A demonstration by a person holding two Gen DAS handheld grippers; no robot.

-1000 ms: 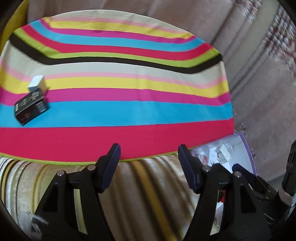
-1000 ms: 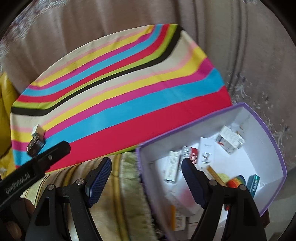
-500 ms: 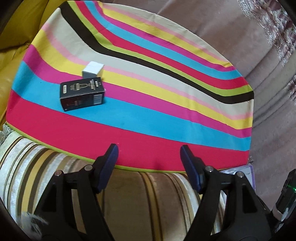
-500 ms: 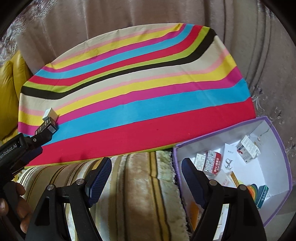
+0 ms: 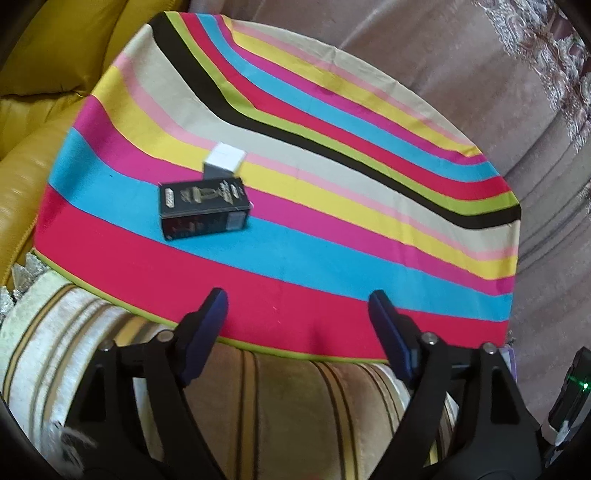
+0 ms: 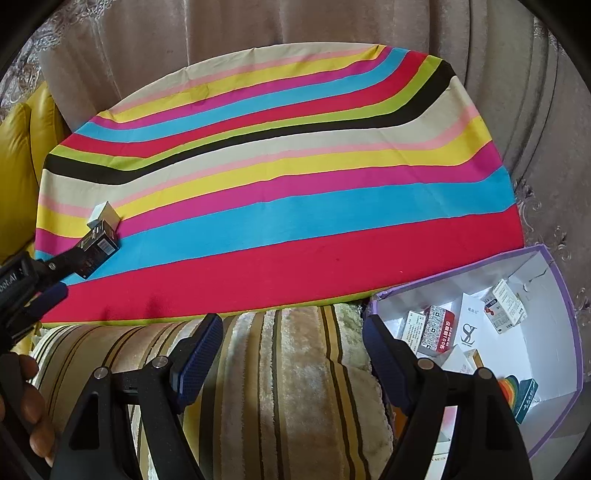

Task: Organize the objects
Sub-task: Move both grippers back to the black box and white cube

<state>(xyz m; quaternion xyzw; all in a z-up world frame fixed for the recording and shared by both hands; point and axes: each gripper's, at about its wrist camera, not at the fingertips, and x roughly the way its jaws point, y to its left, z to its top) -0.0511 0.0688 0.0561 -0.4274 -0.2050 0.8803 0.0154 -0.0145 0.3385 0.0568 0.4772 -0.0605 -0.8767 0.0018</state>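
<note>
A black box (image 5: 205,207) lies on its side on the striped cloth (image 5: 332,206), with a small white box (image 5: 223,160) just behind it. Both show again at the cloth's left in the right wrist view: black box (image 6: 100,246), white box (image 6: 105,216). My left gripper (image 5: 299,310) hangs over the cloth's near red edge, well short of the boxes; its jaws are opening with nothing between them. My right gripper (image 6: 291,332) stands open and empty above a striped plush cushion (image 6: 288,387). To its right is a purple-rimmed white box (image 6: 565,332) holding several small packages.
A yellow leather seat (image 5: 44,92) borders the cloth on the left. Beige upholstery (image 6: 258,29) rises behind it. A hand (image 6: 29,406) holds the left tool at the lower left of the right wrist view.
The left gripper swung left, so the two boxes moved from the frame's left edge toward its centre, and its jaws widened. The right view shifted left, pushing the purple-rimmed box to the right edge.
</note>
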